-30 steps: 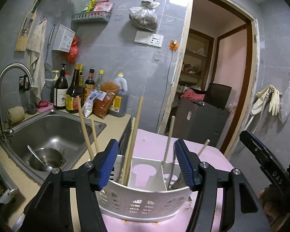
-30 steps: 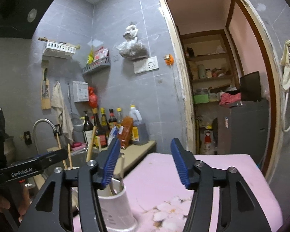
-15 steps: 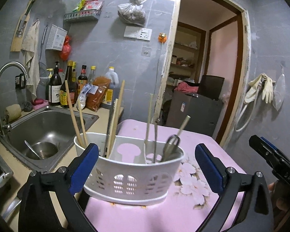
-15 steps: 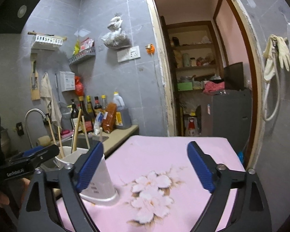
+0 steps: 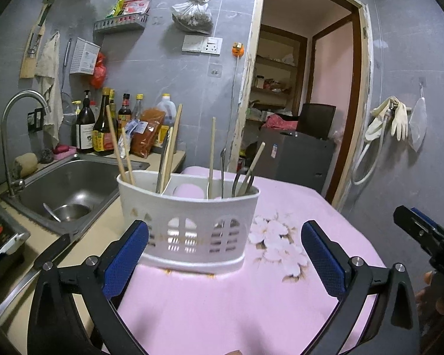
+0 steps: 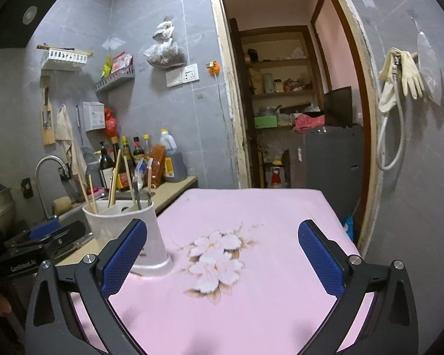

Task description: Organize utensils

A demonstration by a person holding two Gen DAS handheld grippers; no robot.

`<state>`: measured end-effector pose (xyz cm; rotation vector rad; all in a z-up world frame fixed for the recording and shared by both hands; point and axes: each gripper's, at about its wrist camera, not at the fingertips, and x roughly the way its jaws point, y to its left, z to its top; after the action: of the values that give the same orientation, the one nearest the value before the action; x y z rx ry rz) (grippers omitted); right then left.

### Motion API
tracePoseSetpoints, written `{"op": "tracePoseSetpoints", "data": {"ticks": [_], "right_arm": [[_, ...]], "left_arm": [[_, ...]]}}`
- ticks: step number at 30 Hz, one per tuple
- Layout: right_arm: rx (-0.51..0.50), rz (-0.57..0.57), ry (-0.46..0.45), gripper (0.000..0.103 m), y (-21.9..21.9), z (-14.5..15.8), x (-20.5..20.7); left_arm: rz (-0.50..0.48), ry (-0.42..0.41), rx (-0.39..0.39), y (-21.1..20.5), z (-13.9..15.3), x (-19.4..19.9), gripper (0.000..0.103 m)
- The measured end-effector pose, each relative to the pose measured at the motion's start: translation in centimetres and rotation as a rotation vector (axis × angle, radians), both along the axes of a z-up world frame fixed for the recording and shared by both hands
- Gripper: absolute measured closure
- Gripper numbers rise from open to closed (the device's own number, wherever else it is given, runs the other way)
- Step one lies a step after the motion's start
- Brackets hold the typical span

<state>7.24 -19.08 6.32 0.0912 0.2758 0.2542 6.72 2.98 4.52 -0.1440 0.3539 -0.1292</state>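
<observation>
On a pink table beside a kitchen sink: a white utensil holder stands upright, both hand-held grippers spread wide and empty

The left hand-held gripper frames the holder from the near side, its blue pads apart from the holder's wall; wooden chopsticks lean in the left compartment, more chopsticks and metal utensils in the right. The right hand-held gripper hovers over the flower print, the holder just beyond its left finger
</observation>
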Motion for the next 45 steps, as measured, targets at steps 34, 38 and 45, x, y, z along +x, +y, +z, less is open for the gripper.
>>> {"op": "tracePoseSetpoints", "data": {"ticks": [34,38,45], "right_arm": [[-0.131,-0.162,-0.076,0.0,0.4,-3.8,-6.7],[-0.126,-0.157,-0.075,0.0,0.5,-3.8,-6.7],[-0.128,-0.148,-0.082,0.0,0.6,-3.7,-6.9]], "left_arm": [[0.106,-0.016,0.048,0.4,-4.7,-6.5,0.002],[0.104,-0.021,0.049,0.4,-4.7,-6.6,0.002],[0.107,-0.029,0.049,0.5,-4.7,-6.7,0.002]]}}
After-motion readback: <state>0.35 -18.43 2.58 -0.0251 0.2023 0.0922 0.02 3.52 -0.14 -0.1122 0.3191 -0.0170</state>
